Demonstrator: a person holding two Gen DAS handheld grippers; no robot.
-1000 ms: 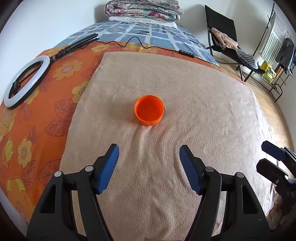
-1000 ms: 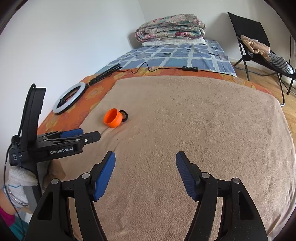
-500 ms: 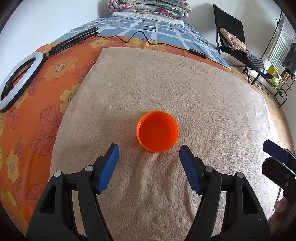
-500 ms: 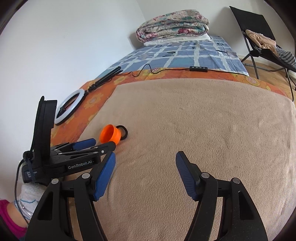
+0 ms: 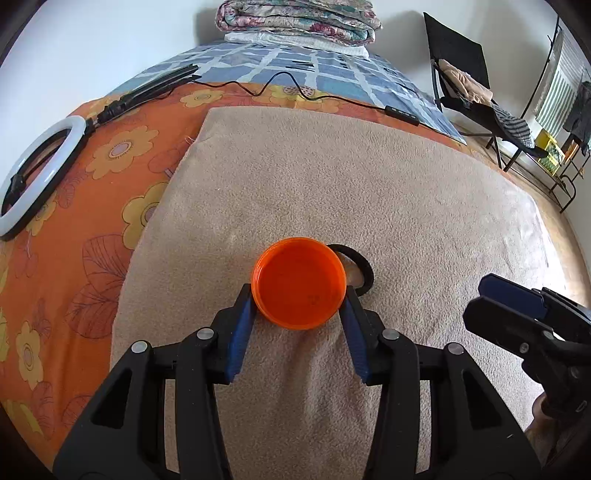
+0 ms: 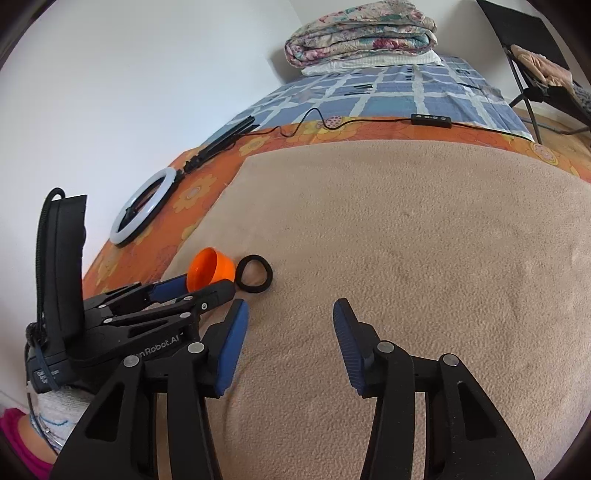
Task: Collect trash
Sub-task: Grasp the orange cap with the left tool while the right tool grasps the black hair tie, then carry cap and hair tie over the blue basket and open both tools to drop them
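Observation:
An orange plastic cup [image 5: 301,282] lies on the tan blanket [image 5: 332,177] with its open mouth facing the left wrist camera. My left gripper [image 5: 297,293] is shut on it, one blue pad on each side of the rim. In the right wrist view the cup [image 6: 210,267] sits tipped at the tips of the left gripper [image 6: 201,286]. A black elastic ring [image 5: 365,267] lies on the blanket just behind the cup, also seen from the right [image 6: 255,275]. My right gripper [image 6: 288,317] stands open over bare blanket, to the right of the left one.
A white ring light [image 5: 37,173] lies on the orange flowered sheet [image 5: 122,155] at left, its black cable and controller [image 5: 400,114] running across the bed. Folded quilts [image 5: 295,18] are stacked at the far end. A black chair [image 5: 465,85] with clothes stands at right.
The left gripper moved forward to the orange cup and its fingers came together onto the cup's sides. The cup has tipped toward the camera, uncovering the black ring. The right gripper stayed open.

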